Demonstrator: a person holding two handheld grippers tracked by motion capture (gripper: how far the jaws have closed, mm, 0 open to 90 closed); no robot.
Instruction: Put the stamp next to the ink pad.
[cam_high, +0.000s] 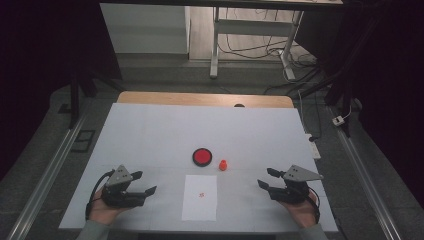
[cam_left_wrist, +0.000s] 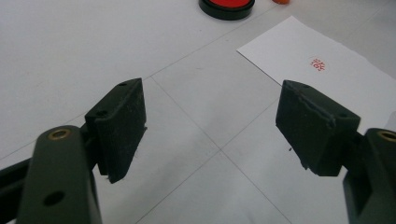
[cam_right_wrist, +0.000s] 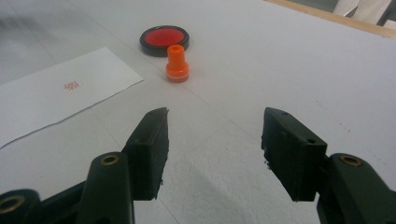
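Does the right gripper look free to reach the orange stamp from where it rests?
Probably yes. The right gripper rests with its jaws open and empty, and bare table lies between it and the upright orange stamp. The ink pad sits behind the stamp and the stamped paper off to the side.

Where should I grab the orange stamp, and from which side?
Probably the narrow upright neck of the orange stamp, above its wider base. Come from the near right with the right gripper, open and facing it; the ink pad crowds its far left side.
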